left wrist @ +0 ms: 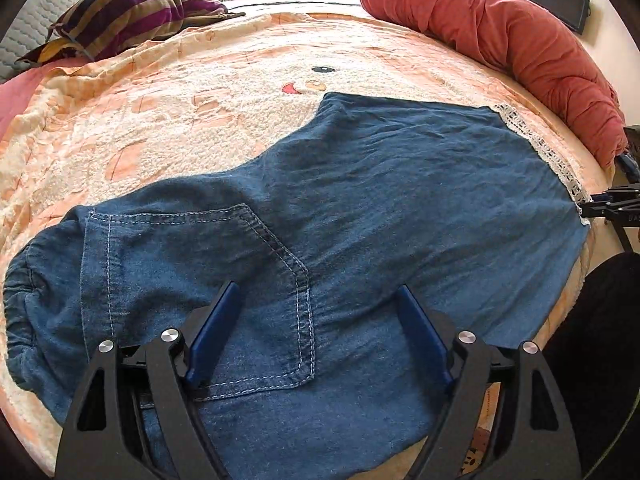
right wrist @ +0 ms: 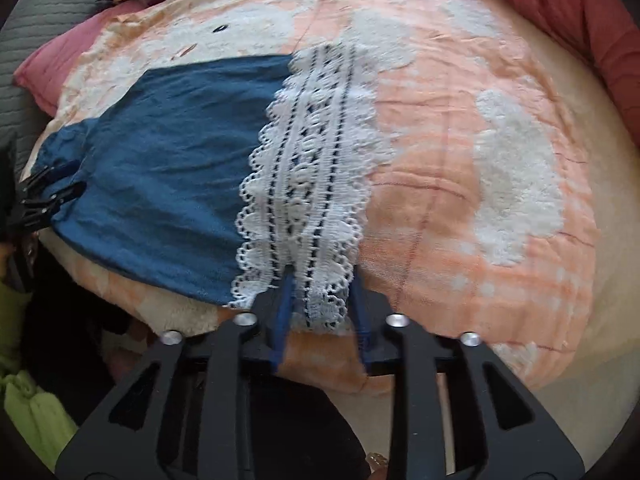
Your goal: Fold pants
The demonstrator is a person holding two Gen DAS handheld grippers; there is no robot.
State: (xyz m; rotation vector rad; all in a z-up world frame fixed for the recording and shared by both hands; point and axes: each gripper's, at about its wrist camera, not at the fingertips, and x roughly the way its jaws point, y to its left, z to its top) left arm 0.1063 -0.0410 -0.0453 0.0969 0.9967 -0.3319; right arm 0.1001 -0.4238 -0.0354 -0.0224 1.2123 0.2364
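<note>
Blue denim pants (left wrist: 360,184) lie flat on the bed, folded leg on leg, back pocket (left wrist: 224,280) up and waistband (left wrist: 20,292) at the left. A white lace hem (left wrist: 536,144) ends the legs at the right. My left gripper (left wrist: 318,300) is open, fingers wide apart just above the pocket area. In the right wrist view, the pants (right wrist: 168,168) stretch left from the lace hem (right wrist: 308,184). My right gripper (right wrist: 322,280) is partly open, with its fingers either side of the near edge of the lace. The left gripper also shows in the right wrist view (right wrist: 48,192).
The bed has a peach and white fleece blanket (left wrist: 180,112) (right wrist: 460,160). A rolled red duvet (left wrist: 520,52) lies along the far right edge. A striped pillow (left wrist: 132,16) sits far left. The bed's near edge (right wrist: 340,376) runs under my right gripper.
</note>
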